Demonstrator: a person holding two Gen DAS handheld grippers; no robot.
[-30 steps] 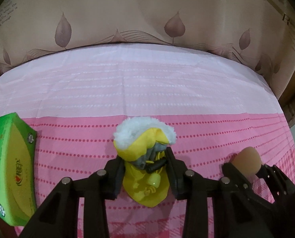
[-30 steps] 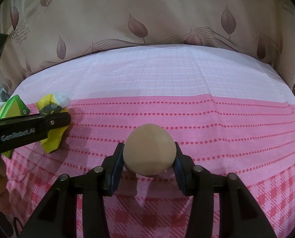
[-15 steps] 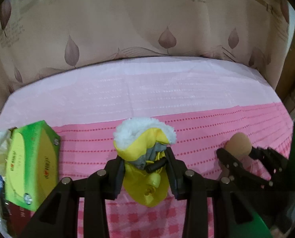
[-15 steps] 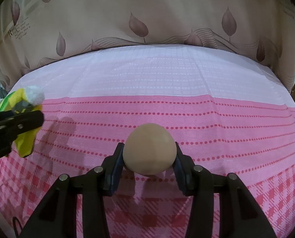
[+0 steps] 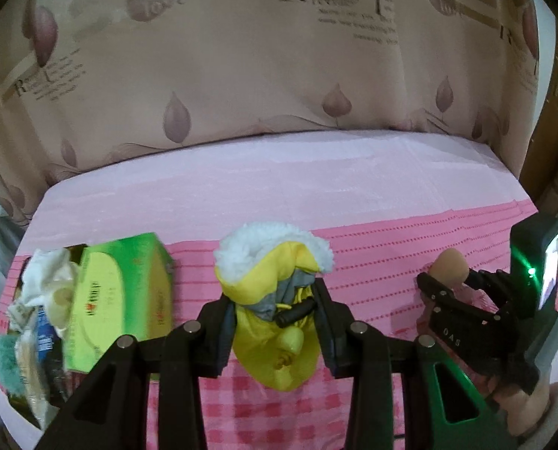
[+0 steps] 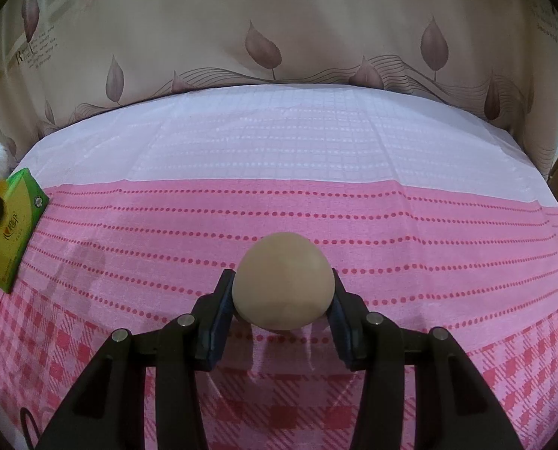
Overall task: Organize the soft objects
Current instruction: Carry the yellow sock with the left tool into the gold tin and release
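Fleece-trimmed yellow garment (image 5: 275, 322), slick and crumpled, sits clamped in the left hand-held gripper (image 5: 275, 333); the right hand-held gripper (image 6: 282, 313) pinches a smooth, round tan ball (image 6: 282, 290) above the pink checked bedsheet (image 6: 447, 247).

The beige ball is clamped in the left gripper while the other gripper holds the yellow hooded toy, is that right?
Not quite. The beige ball sits clamped in the right gripper, as the right wrist view shows. The left gripper holds the yellow hooded toy.
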